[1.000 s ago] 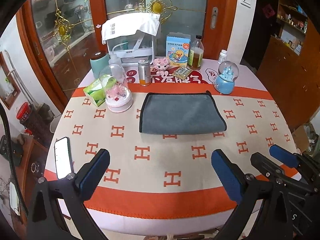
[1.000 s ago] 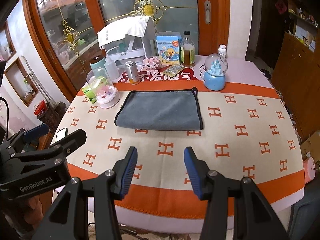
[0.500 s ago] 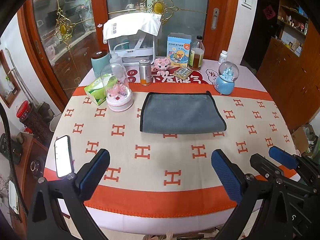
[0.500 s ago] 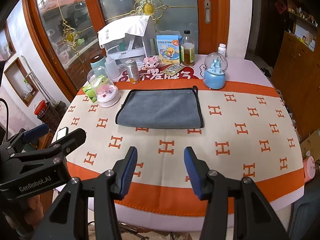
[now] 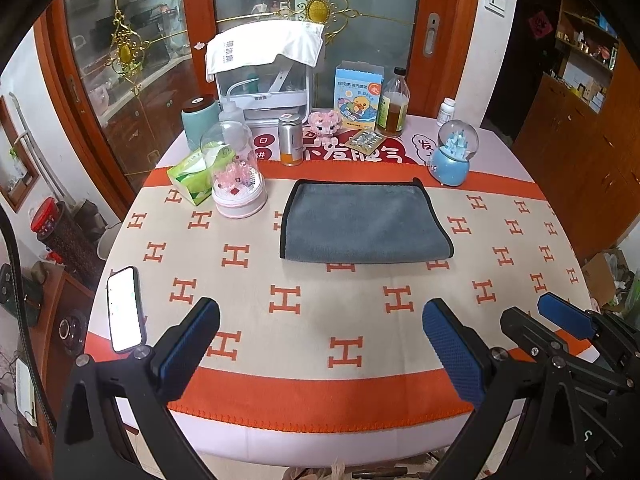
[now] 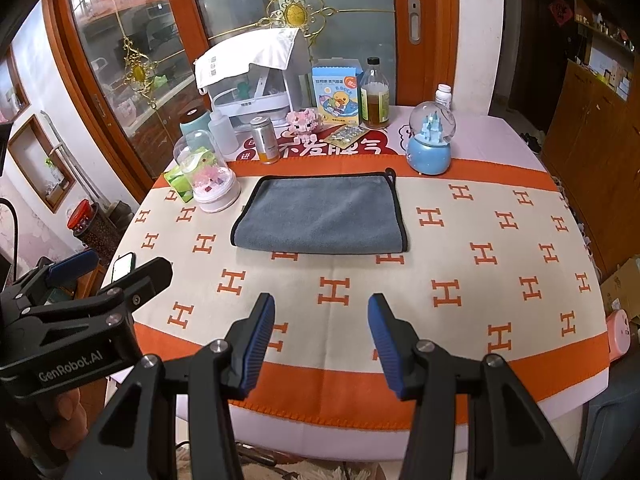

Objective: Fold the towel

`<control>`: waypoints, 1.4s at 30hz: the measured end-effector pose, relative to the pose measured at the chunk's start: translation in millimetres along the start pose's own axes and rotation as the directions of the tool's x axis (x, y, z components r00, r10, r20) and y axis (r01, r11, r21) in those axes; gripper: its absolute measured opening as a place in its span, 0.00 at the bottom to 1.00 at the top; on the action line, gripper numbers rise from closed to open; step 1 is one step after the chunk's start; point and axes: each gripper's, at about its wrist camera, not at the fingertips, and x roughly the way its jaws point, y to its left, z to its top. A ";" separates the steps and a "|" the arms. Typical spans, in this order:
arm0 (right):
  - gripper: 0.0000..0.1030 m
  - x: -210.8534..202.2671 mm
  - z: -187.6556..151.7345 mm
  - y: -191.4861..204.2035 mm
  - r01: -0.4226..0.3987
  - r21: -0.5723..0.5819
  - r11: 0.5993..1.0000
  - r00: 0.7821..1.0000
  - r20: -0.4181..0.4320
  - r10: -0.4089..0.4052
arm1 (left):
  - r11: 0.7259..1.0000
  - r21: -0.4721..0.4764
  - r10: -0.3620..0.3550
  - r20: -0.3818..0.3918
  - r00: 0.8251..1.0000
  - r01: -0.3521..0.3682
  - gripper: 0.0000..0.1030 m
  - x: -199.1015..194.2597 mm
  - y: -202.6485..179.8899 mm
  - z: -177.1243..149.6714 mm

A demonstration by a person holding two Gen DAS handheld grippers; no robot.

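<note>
A grey towel with a black hem lies folded flat on the cream and orange tablecloth, toward the far middle of the table; it also shows in the right wrist view. My left gripper is open and empty, held above the table's near edge, well short of the towel. My right gripper is open and empty, also over the near edge. The right gripper shows at the lower right of the left wrist view, and the left gripper at the lower left of the right wrist view.
A phone lies at the table's left edge. Behind and beside the towel stand a pink domed ornament, a tissue pack, a metal can, a blue snow globe, a bottle and a white appliance.
Both grippers have drawn back slightly from the table, so the towel looks a little farther off. The towel has not moved and both grippers stay open.
</note>
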 end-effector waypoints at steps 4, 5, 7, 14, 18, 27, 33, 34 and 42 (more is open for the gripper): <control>0.47 0.8 -0.3 0.5 0.001 0.000 1.000 1.000 -0.003 -0.001 | 1.000 0.001 -0.001 0.000 1.000 0.001 0.98 0.3 0.1 0.1; 0.48 0.1 -0.8 0.5 0.002 0.000 1.000 1.000 -0.003 -0.002 | 1.000 0.001 -0.001 0.000 1.000 0.001 0.98 0.3 0.0 0.0; 0.47 0.8 -0.1 0.6 0.001 0.000 1.000 1.000 -0.002 -0.001 | 1.000 0.001 -0.001 -0.001 1.000 0.001 0.98 0.3 -0.2 -0.1; 0.48 0.9 -1.3 1.0 0.002 0.001 1.000 1.000 -0.006 -0.002 | 1.000 0.002 -0.001 -0.003 1.000 0.001 0.98 2.1 -1.2 -0.9; 0.47 2.7 -3.5 0.1 0.003 -0.001 1.000 1.000 -0.010 -0.003 | 1.000 0.002 -0.002 -0.004 1.000 0.002 0.98 2.9 -2.3 -1.7; 0.48 3.9 -2.0 1.2 0.005 -0.001 1.000 1.000 -0.013 -0.005 | 1.000 0.003 -0.002 -0.005 1.000 0.002 0.98 3.2 -2.7 -1.8; 0.47 4.0 -1.8 1.2 0.005 -0.001 1.000 1.000 -0.014 -0.005 | 1.000 0.004 -0.002 -0.006 1.000 0.002 0.98 4.5 -3.4 -2.7; 0.47 4.0 -2.1 1.0 0.005 0.000 1.000 1.000 -0.014 -0.005 | 1.000 0.004 -0.002 -0.006 1.000 0.002 0.98 4.0 -2.5 -2.1; 0.47 5.2 -1.5 0.7 0.004 0.000 1.000 1.000 -0.015 -0.004 | 1.000 0.003 -0.001 -0.007 1.000 0.001 0.98 5.2 -3.6 -3.9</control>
